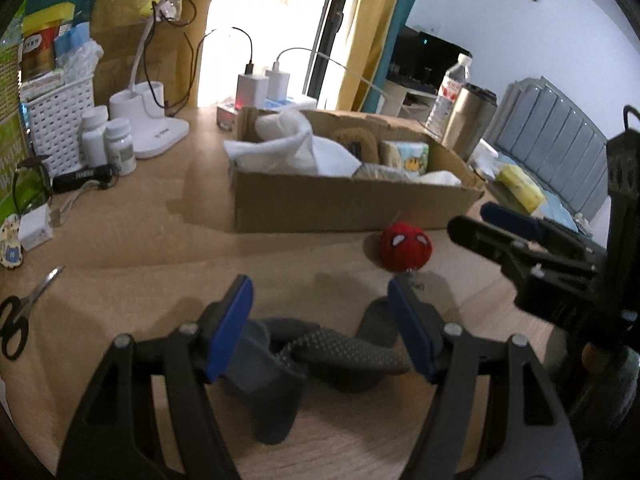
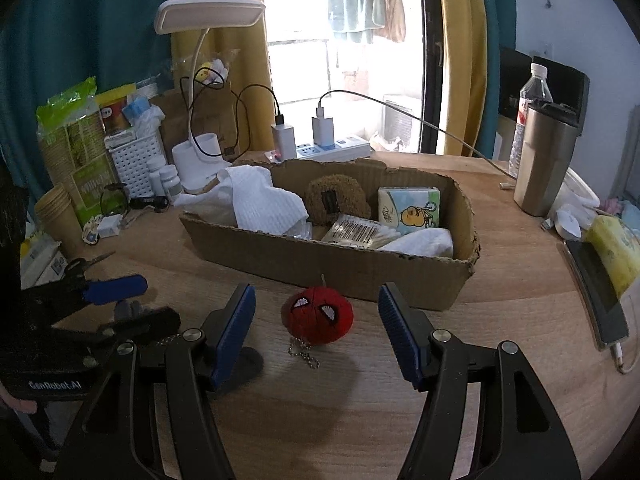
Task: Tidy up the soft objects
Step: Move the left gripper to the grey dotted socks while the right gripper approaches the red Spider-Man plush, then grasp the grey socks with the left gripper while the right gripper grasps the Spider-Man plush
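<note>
**Two soft items left on the table, both grippers spread and empty**

Two things lie loose on my wooden table (image 2: 520,320). At the left, a dark grey sock (image 1: 340,350), limp and crumpled, sits between the spread jaws of my left gripper (image 1: 320,332), apparently just below the pads, which do not press on it. I judge it light and floppy; I would pinch its dotted middle fold, since a loose end would dangle.

To the right, a red plush ball (image 2: 318,314) with spider-mask eyes rests near the cardboard box (image 2: 360,276), its bead chain (image 2: 304,354) trailing toward me. My right gripper (image 2: 318,332) stands unclenched, holding nothing, the ball centred just ahead of its fingertips. I judge it squashy and light; I would squeeze its round sides, not the slippery chain.

Farther off, the box already holds towels and tissues.
</note>
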Motion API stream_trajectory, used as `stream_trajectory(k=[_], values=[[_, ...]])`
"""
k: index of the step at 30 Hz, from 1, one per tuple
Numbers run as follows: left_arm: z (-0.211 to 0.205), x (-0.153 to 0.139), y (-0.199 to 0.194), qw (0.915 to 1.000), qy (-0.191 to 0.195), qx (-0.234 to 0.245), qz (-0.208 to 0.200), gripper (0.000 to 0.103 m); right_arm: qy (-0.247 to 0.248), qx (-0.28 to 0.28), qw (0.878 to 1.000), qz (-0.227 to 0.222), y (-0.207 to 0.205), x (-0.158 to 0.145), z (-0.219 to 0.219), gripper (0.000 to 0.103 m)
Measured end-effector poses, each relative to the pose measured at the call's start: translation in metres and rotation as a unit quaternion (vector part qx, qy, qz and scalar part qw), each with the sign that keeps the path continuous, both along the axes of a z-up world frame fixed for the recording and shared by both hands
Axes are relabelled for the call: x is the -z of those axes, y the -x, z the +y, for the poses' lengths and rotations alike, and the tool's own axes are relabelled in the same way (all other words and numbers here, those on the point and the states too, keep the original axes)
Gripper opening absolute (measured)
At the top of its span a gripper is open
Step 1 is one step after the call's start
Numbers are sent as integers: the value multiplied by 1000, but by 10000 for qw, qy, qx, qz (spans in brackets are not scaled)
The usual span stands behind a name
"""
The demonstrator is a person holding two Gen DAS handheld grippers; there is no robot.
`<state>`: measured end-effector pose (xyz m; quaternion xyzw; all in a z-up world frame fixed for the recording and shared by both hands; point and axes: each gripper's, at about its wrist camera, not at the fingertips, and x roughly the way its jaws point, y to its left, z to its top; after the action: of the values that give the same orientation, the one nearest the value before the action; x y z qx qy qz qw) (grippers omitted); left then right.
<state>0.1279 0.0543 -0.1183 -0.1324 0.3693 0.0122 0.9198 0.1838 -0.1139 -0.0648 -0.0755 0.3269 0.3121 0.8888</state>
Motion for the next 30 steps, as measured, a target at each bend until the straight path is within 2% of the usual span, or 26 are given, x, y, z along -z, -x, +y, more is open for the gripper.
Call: stream_trajectory(k=[24, 30], values=[[-6, 24, 3, 9996, -55, -13, 271, 73, -1, 72, 10000, 45, 9, 7, -14, 67], [-9, 29, -2, 9989, -157, 25, 439, 82, 31, 97, 9999, 84, 7, 10, -12, 67]])
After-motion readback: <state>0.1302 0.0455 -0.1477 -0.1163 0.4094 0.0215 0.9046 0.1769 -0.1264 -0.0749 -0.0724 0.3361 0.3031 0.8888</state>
